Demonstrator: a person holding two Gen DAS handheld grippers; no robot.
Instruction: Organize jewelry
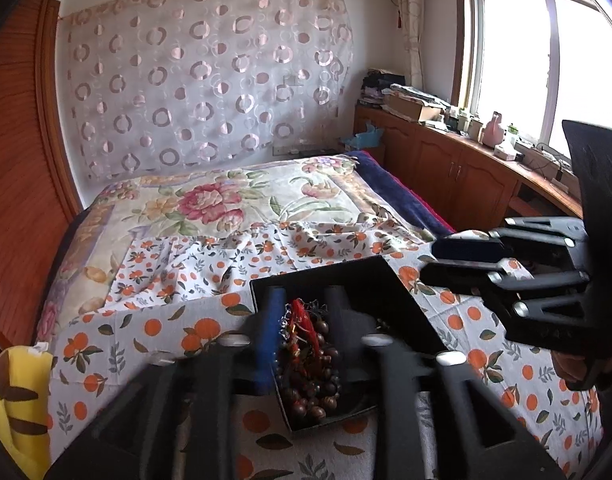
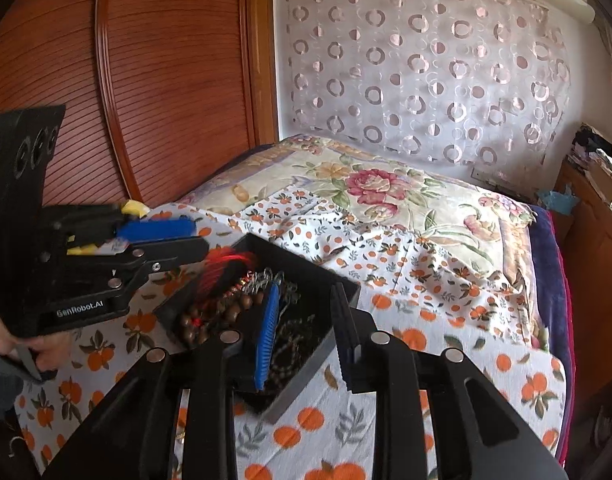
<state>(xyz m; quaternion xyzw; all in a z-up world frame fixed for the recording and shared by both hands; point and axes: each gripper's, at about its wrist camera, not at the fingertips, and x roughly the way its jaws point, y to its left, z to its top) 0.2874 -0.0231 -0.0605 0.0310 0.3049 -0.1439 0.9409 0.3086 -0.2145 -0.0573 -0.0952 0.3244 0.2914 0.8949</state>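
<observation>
Orange-print bedsheet (image 2: pixel 445 292) carries a black tray (image 2: pixel 306 270) of beads (image 1: pixel 313 380); both grippers (image 1: pixel 302 300) (image 2: pixel 302 320) seemingly parted, empty.

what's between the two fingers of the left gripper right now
In the left wrist view, brown wooden beads with a red tassel lie between the left gripper fingers, inside the black tray. The fingers stand apart from them.
</observation>
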